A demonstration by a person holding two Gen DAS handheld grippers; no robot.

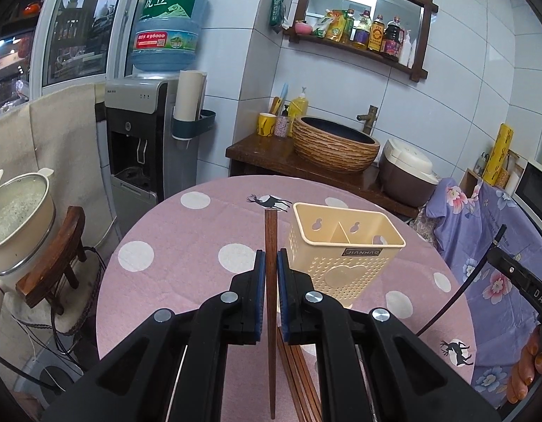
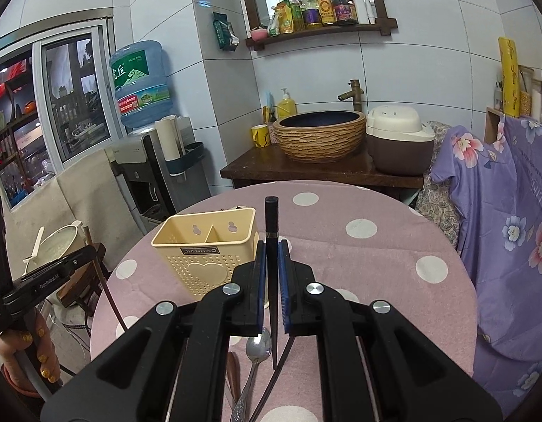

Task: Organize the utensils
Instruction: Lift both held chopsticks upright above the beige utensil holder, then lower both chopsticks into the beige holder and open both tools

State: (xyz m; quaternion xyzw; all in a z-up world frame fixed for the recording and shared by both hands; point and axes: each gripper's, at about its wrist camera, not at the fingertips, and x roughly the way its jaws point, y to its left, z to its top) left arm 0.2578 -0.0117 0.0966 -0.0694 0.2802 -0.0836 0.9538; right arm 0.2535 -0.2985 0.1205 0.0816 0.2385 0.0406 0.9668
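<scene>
My left gripper (image 1: 270, 258) is shut on a brown wooden chopstick (image 1: 270, 246), held lengthwise above the pink polka-dot table (image 1: 186, 246). More brown chopsticks (image 1: 297, 379) lie on the table beneath it. A cream two-compartment utensil holder (image 1: 341, 246) stands just right of the left gripper. My right gripper (image 2: 272, 249) is shut on a black chopstick (image 2: 271, 225). The holder (image 2: 207, 249) stands just left of it. A metal spoon (image 2: 257, 351), another dark chopstick (image 2: 271, 387) and a brown utensil (image 2: 233, 372) lie under the right gripper.
Beyond the table stands a wooden counter (image 1: 257, 151) with a woven basin (image 1: 334, 144) and a rice cooker (image 1: 404, 176). A water dispenser (image 1: 137, 140) and a pot (image 1: 18, 211) on a stool are at left. Purple floral cloth (image 2: 510, 211) covers the right.
</scene>
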